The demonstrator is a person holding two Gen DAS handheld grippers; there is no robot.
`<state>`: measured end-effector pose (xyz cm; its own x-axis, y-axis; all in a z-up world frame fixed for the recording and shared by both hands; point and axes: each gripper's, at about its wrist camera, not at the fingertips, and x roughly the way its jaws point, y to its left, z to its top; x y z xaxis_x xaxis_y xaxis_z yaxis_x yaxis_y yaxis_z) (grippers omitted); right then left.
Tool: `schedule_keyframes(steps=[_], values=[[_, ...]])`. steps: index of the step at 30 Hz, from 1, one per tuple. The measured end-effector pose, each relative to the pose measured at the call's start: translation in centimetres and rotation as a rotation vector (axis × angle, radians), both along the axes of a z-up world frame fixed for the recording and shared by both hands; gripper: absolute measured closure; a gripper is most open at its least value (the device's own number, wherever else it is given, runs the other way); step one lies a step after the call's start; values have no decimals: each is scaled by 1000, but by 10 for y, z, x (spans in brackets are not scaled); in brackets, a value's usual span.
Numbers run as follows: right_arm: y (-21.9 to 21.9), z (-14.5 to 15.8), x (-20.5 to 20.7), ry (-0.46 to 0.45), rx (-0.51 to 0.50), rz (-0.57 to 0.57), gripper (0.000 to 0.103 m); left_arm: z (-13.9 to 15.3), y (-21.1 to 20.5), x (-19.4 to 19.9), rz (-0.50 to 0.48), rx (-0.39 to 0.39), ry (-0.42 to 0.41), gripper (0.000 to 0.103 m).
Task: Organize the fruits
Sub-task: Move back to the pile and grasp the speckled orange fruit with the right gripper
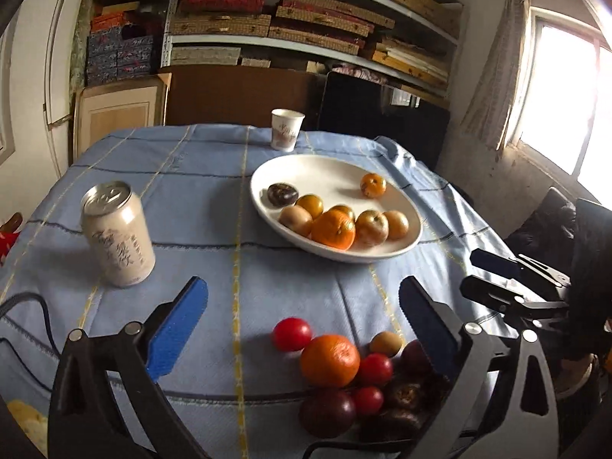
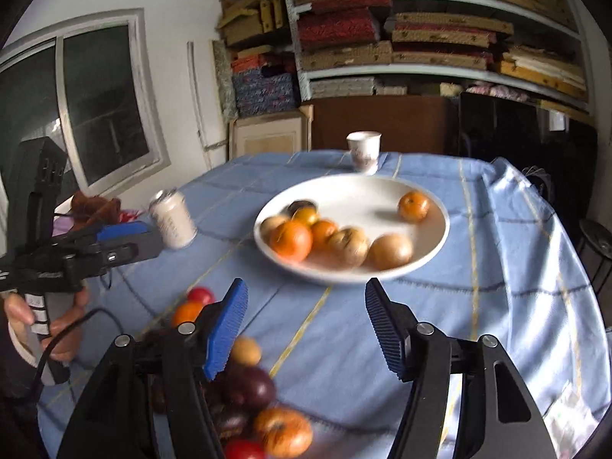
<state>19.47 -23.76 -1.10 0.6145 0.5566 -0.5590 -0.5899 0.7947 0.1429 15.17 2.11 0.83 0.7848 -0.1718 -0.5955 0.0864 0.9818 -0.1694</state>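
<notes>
Fruits (image 1: pixel 336 375) near can (image 1: pixel 118 234), cup (image 1: pixel 286 129)

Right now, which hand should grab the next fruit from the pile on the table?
Probably the left. The left gripper is open, with the fruit pile lying between its fingers. The right gripper is open too, but the pile sits off beside its left finger.
</notes>
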Motion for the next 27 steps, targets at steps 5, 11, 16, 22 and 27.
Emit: schedule_keyframes(steps=[5,11,16,22,27], values=[[-2,-3,-13,44,-53,95,42,-2,13,-13,27,-18,-1,5],[-8,-20,-14,168,-89,151,49,-2,32,-18,113,-48,-1,5],[-5,-28,-21,181,-133,174,51,-5,33,-17,112,-53,14,5],[-8,-30,-16,206,-134,159,51,-10,26,-17,99,-23,22,5],[-7,-34,-15,229,-141,152,51,-13,23,-17,91,-11,34,5]])
